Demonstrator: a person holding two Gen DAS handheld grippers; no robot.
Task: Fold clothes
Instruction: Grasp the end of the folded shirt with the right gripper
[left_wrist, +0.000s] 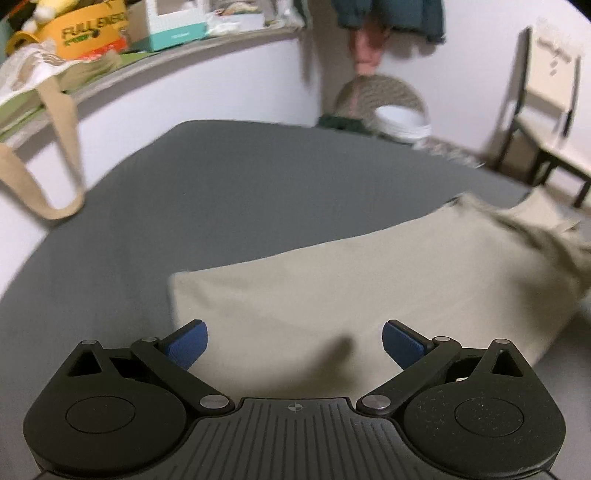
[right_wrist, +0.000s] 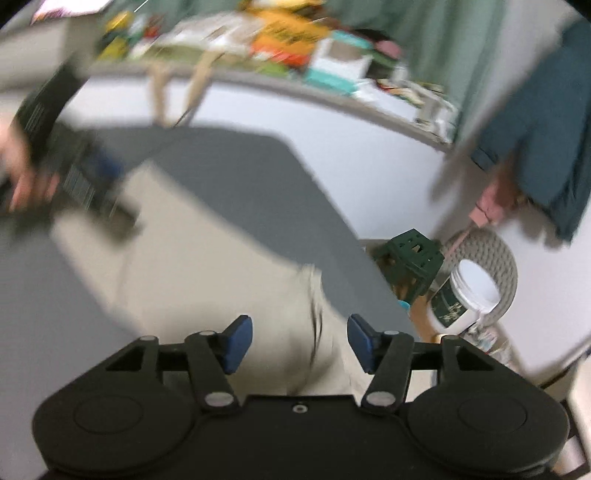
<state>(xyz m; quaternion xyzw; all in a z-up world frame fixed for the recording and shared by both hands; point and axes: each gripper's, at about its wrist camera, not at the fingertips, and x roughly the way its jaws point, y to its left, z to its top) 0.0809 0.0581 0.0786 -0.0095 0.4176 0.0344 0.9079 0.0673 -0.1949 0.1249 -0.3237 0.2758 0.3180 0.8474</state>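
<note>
A beige garment (left_wrist: 369, 280) lies flat on the grey bed sheet (left_wrist: 207, 192), smooth at its near left corner and rumpled at the far right. My left gripper (left_wrist: 294, 345) hovers open over that near corner with nothing between its blue pads (left_wrist: 186, 343). In the right wrist view the same garment (right_wrist: 207, 266) stretches from lower centre to upper left, wrinkled near my right gripper (right_wrist: 300, 343), which is open above it. The left gripper (right_wrist: 85, 177), held by a hand, shows blurred at the garment's far end.
A cluttered shelf (left_wrist: 110, 48) runs along the white wall behind the bed, with a tan bag strap (left_wrist: 55, 155) hanging down. Beyond the bed stand a white bucket (right_wrist: 469, 291), a green crate (right_wrist: 410, 254), a woven round basket (left_wrist: 380, 92) and a chair (left_wrist: 546, 122).
</note>
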